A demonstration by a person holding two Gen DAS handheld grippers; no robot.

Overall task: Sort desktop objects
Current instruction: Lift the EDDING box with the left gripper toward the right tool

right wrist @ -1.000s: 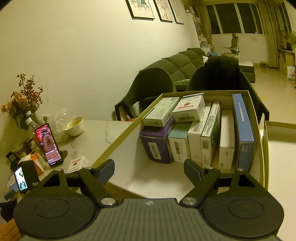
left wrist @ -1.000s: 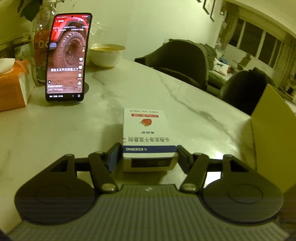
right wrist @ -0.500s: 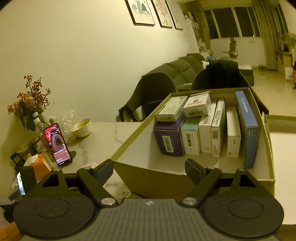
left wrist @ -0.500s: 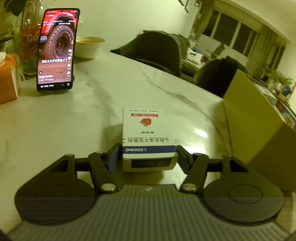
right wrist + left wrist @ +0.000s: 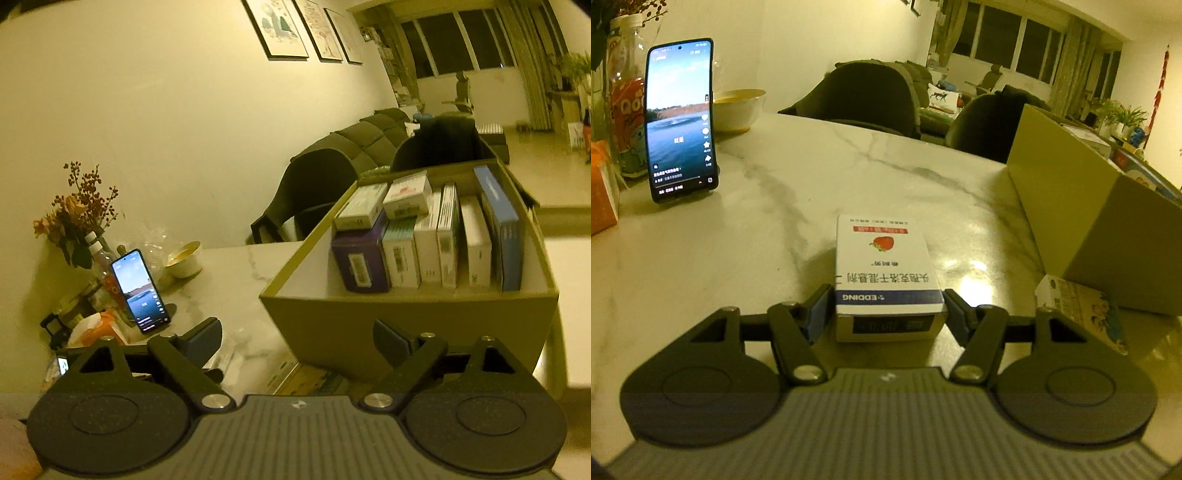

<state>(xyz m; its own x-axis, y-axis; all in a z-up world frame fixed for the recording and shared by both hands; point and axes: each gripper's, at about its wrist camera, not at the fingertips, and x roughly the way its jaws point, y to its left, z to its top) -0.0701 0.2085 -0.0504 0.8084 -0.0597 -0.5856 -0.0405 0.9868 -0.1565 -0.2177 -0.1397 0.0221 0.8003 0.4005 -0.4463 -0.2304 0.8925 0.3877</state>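
Left wrist view: the left gripper (image 5: pixel 886 314) has its fingers (image 5: pixel 816 314) clamped on the near end of a white medicine box (image 5: pixel 886 273) above the marble surface (image 5: pixel 775 229). Open marble stretches ahead to a propped phone (image 5: pixel 681 118) and bowl (image 5: pixel 737 109); the cardboard box (image 5: pixel 1082 221) wall bounds the right, a small printed carton (image 5: pixel 1082 314) lying at its foot. Only the right wrist view looks into that box, where packets stand along the far end with bare floor nearer. The right gripper (image 5: pixel 295 341) hovers before its near wall, fingers released, nothing between them, having just been widening
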